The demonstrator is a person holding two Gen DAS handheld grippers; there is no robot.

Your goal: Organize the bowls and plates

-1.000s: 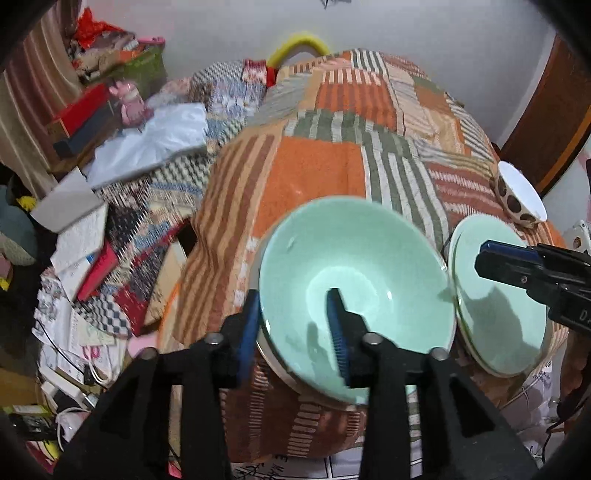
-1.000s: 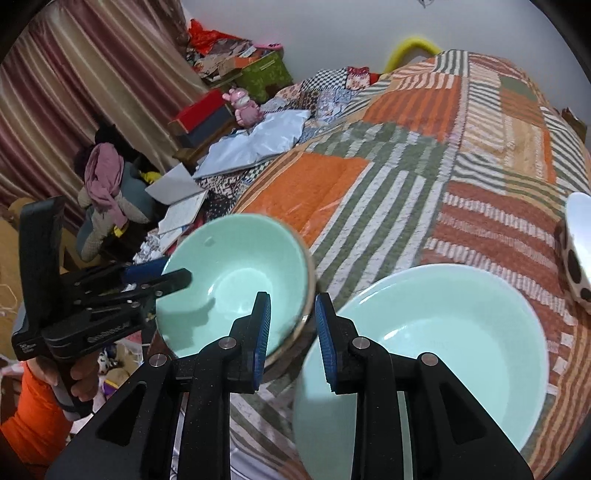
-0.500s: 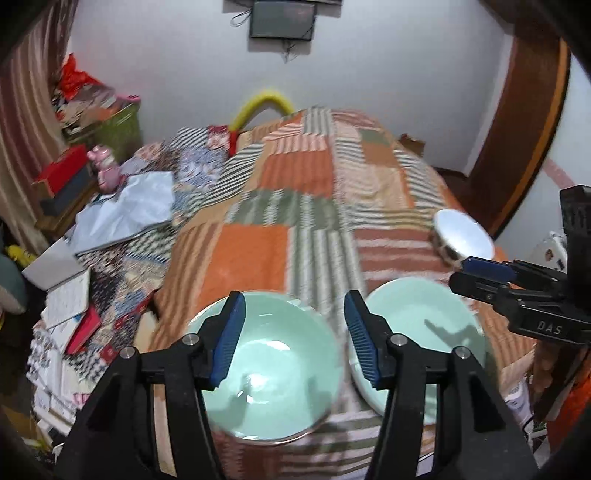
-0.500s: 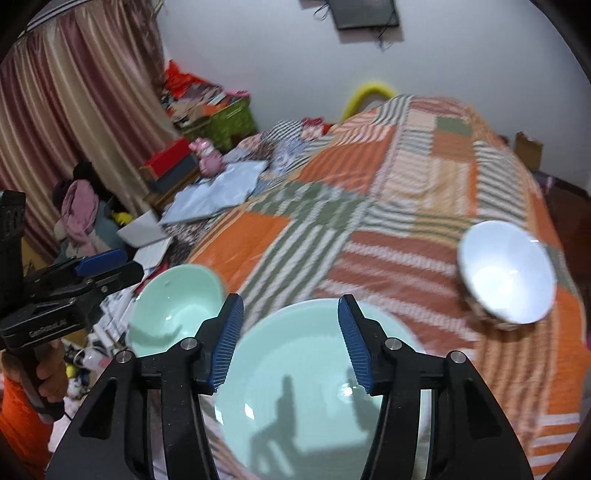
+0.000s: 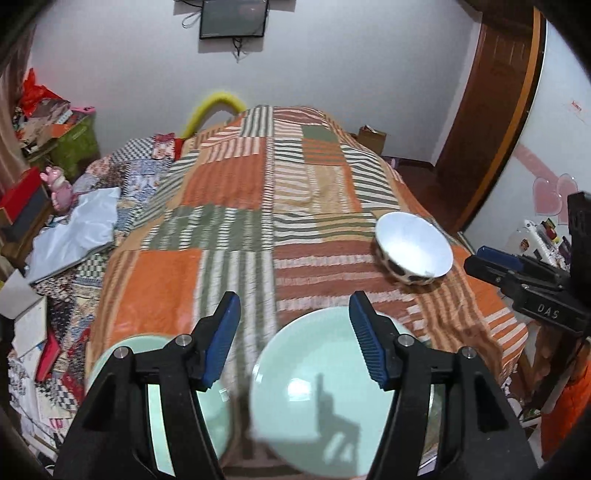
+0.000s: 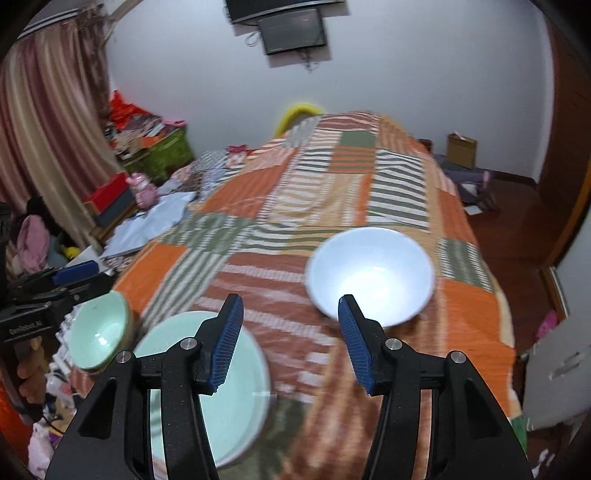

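On the bed's near edge lay a green bowl (image 5: 207,413), green plate (image 5: 317,391) and white bowl (image 6: 369,273), both grippers' jaws empty, the left gripper (image 5: 293,336) opening; stacking seemingly next.

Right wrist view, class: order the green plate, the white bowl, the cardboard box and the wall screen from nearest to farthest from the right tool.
1. Green plate, just below and left of the right tool, at the bed's near edge.
2. White bowl, ahead, slightly right.
3. Cardboard box, on the floor past the bed, right.
4. Wall screen, high on the far wall.
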